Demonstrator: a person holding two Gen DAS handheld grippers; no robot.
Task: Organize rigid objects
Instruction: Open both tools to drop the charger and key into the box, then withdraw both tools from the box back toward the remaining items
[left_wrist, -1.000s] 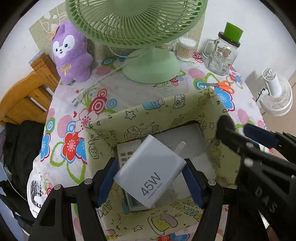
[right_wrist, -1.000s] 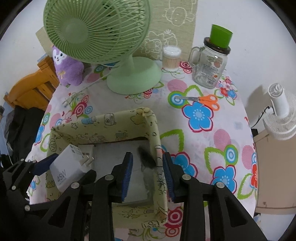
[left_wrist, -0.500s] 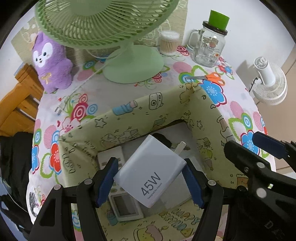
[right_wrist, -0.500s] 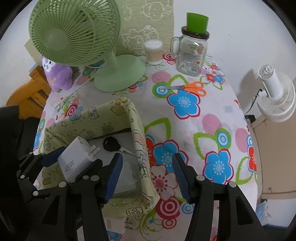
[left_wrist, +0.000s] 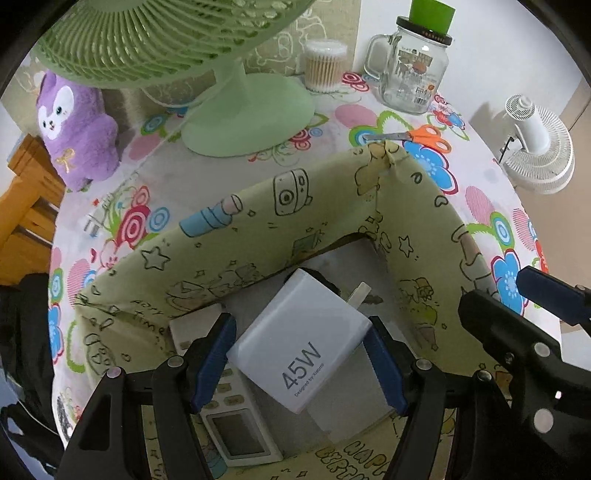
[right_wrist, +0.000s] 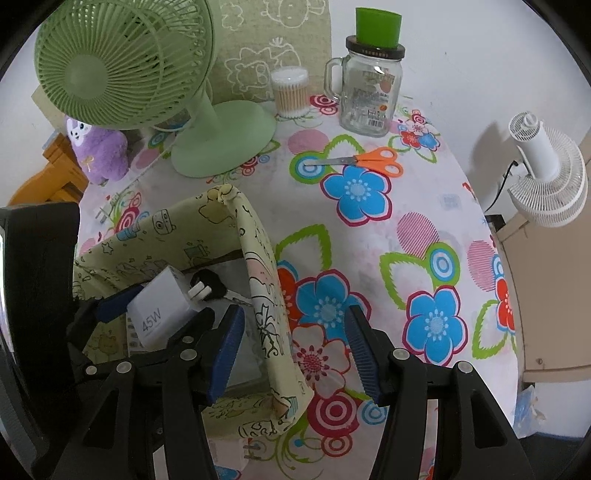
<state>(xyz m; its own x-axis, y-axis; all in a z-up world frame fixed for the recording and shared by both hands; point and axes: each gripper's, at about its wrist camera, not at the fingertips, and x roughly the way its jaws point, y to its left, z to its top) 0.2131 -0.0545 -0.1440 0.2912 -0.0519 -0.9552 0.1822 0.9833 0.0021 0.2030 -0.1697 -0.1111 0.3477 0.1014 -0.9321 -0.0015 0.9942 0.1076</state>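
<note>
Left gripper (left_wrist: 299, 360) has the white 45W charger (left_wrist: 301, 341) between its blue pads, which sit right at the two flat sides, and the jaws are opening, so it looks like the let-go is underway. The charger hangs tilted, prongs pointing up and away, just above the floor of the yellow-green cartoon-print fabric bin (left_wrist: 236, 236). Under it lies a white remote control (left_wrist: 229, 413) with a small screen, and a black car key (right_wrist: 211, 281) sits just behind the prongs.

Handling-wise I'd guess the charger is a stiff, fairly dense little brick with smooth glossy faces, so a bit slippery. Best hold is across the broad flat sides like now, staying off the prongs. It shouldn't mind a short drop, though it could clack onto the remote.

Right gripper (right_wrist: 293, 350) is empty, jaws standing partly apart, straddling the bin's right wall, one pad inside and one over the flowered tablecloth (right_wrist: 424, 229).

Further out on the table: orange-handled scissors (right_wrist: 364, 160) beyond the bin's far right corner, a glass mug jar with a green cup on top (right_wrist: 371, 88) and a tub of cotton swabs (right_wrist: 290, 92) near the far edge, a green desk fan (right_wrist: 155, 92) left of those, and a purple plush (left_wrist: 75, 127) by the far left corner.
</note>
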